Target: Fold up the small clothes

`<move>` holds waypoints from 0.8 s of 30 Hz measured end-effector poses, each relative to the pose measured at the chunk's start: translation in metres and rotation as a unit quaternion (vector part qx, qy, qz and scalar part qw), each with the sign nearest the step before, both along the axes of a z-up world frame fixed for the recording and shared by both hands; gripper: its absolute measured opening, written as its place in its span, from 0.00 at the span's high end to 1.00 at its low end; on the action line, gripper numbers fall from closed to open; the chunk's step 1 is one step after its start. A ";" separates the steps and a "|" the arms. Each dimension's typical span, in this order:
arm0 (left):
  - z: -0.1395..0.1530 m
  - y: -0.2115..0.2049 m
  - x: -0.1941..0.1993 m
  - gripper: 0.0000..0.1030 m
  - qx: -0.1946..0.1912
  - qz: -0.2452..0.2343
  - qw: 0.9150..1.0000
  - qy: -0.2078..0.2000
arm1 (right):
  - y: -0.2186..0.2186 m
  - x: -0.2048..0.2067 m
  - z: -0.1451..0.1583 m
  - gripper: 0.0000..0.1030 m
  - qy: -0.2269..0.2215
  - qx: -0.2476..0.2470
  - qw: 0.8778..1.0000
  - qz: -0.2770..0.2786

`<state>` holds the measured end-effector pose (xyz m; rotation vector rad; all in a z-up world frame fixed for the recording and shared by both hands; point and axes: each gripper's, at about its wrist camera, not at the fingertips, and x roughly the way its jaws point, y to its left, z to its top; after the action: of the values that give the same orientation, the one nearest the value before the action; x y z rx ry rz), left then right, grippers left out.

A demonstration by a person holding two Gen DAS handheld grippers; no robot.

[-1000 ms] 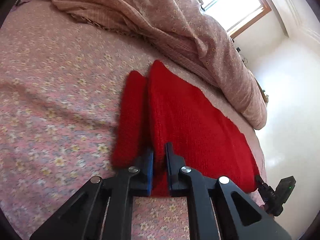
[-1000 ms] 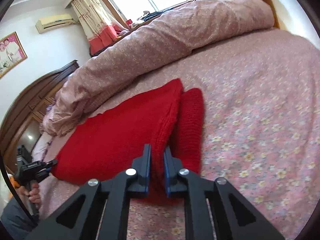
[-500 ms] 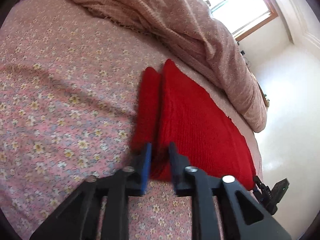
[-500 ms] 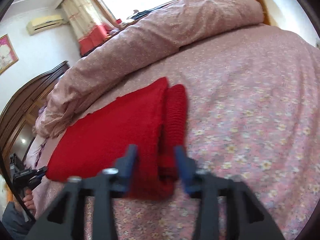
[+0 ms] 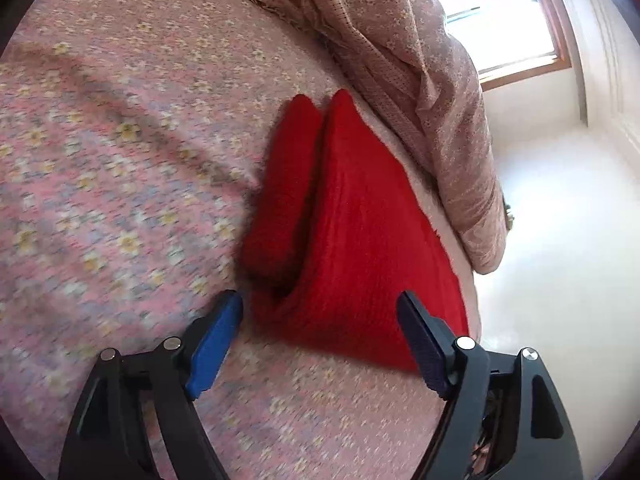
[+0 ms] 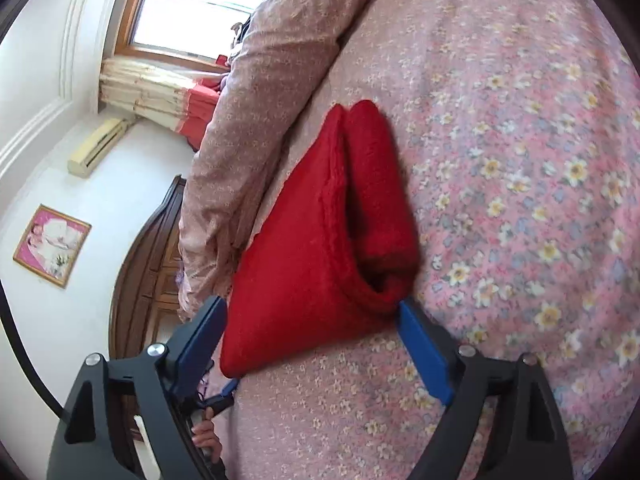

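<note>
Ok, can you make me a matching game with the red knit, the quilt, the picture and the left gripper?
Things:
1. red knit
2. quilt
3. picture
4. left gripper

Descriptions:
A. hanging on the white wall
B. jaws wide open
C. bunched along the far side of the bed
D. lying folded on the flowery sheet

Pairs: 1-D, 2-C, 3-A, 4-B
</note>
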<state>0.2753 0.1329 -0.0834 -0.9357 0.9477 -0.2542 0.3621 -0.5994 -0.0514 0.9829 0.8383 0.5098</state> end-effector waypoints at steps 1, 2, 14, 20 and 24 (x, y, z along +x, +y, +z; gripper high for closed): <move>0.000 -0.002 0.004 0.28 0.003 0.003 1.000 0.000 | 0.002 0.003 0.000 0.10 0.000 -0.001 1.000 0.001; 0.001 -0.006 0.008 0.28 0.010 0.005 1.000 -0.003 | 0.005 0.007 0.001 0.09 0.002 -0.002 1.000 -0.001; 0.000 -0.017 -0.004 0.19 -0.086 -0.014 0.996 0.024 | 0.016 0.007 0.000 0.08 0.068 0.019 0.997 0.018; -0.007 -0.022 0.029 0.19 -0.120 0.008 0.992 0.024 | 0.027 0.037 -0.001 0.07 0.047 0.017 0.999 -0.005; -0.003 -0.029 0.037 0.19 -0.086 0.002 0.996 0.005 | 0.033 0.045 0.003 0.07 0.032 -0.012 0.999 -0.021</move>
<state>0.3124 0.1043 -0.0867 -1.0964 0.9440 -0.3324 0.4068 -0.5659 -0.0486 0.9970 0.8781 0.4328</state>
